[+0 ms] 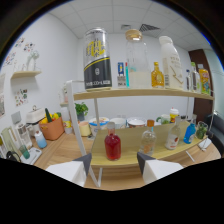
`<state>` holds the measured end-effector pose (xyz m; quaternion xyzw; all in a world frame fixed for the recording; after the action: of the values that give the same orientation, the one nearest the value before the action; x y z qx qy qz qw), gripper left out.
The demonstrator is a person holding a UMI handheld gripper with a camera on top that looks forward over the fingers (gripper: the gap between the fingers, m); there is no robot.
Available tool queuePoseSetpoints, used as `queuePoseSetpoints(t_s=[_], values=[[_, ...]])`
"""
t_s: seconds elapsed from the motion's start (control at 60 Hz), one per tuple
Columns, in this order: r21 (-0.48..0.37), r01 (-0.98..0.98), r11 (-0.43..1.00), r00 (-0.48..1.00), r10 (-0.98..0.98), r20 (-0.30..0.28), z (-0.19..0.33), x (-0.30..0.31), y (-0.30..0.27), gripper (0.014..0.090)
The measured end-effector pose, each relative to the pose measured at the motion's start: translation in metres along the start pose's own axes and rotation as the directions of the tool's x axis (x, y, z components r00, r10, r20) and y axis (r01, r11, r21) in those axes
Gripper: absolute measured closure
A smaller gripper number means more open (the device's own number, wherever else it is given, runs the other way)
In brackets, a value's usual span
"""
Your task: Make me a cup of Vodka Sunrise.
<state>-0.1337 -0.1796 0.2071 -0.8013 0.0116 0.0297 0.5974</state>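
Note:
My gripper [114, 161] is open and holds nothing. Its two white fingers [75, 171] sit low in front of a wooden two-level shelf [150, 93]. A small red bottle [112, 146] stands upright on the lower board, just ahead of the fingers and in line with the gap between them, not touched. To its right on the same board stand a clear bottle [148, 140], a white bottle with a red cap [173, 134], a blue bottle [190, 132] and a green one [201, 130]. The upper board carries a tall black and silver can [97, 59], a cork-lidded glass jar [136, 59], a small amber bottle [157, 76] and a tall white bottle [171, 61].
An orange basket of fruit [51, 128] sits on the wooden table to the left, with a small plant [80, 109] behind it. Bowls [136, 121] line the back under the upper board. The shelf's thin white post [95, 125] stands just left of the red bottle.

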Motion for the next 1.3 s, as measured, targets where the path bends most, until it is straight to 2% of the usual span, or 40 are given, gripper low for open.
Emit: queuePoseSetpoints(t_s=[0.05,0.15,0.233,0.333,0.6,0.8,0.9,1.117,1.2,1.3], values=[[0.018,0.007,1.0,1.0,-0.006,-0.003,0.019,-0.002,-0.001,0.0222],[0.026,0.032,0.999,0.999,-0.032,-0.013,0.046,-0.004,-0.007,0.0329],[0.026,0.049,0.998,0.999,-0.048,-0.026,0.066,-0.004,-0.005,0.0465],[0.005,0.061,0.998,0.997,-0.061,-0.056,0.08,0.002,-0.001,0.0682],[0.017,0.086,0.996,0.995,-0.086,-0.04,0.074,0.0,-0.004,0.0696],[0.058,0.093,0.994,0.996,-0.093,-0.015,0.028,0.007,-0.012,0.0698],[0.049,0.106,0.993,0.994,-0.105,-0.011,0.001,0.021,0.003,0.0699],[-0.019,0.097,0.995,0.994,-0.098,-0.046,-0.019,0.07,0.055,0.07],[-0.01,0.012,1.0,1.0,-0.012,-0.024,-0.02,0.077,0.057,0.0699],[-0.009,-0.269,0.963,0.963,0.269,0.032,-0.019,0.076,0.047,0.0698]])
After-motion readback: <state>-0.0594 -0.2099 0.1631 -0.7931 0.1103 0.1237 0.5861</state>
